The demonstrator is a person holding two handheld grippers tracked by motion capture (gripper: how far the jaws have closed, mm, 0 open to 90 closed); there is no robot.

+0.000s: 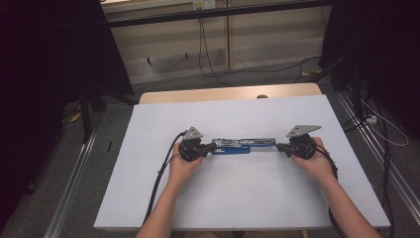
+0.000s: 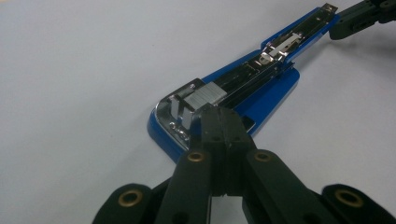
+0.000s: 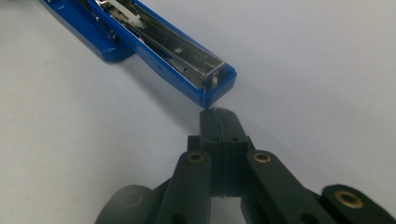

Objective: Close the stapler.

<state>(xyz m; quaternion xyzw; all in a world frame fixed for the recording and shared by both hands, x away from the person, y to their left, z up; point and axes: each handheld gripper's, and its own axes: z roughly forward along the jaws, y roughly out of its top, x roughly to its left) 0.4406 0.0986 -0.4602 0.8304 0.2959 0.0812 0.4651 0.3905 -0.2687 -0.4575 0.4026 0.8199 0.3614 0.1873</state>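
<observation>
You are working on a blue stapler (image 1: pixel 236 145) that is lying swung fully open and flat on the white table (image 1: pixel 148 198), stretched out between your two grippers. The opening itself looks done: the magazine channel is facing up, and a block of staples (image 2: pixel 208 94) is sitting in it just ahead of your left gripper (image 2: pixel 219 116).

That left gripper is showing its jaws pressed together with nothing between them, the tips touching or nearly touching the chrome end of the stapler right in front of them (you seem to be pushing or steadying rather than gripping). Your right gripper (image 3: pixel 219 116) is likewise closed on nothing, its tips sitting just short of the blue end of the upper arm, which is lying directly ahead and slightly left of them; I cannot tell whether they are quite touching it.

What is left, judging by how things are lying, is seating the staples fully along the channel, then folding the top arm back over the base until the stapler is closed.
</observation>
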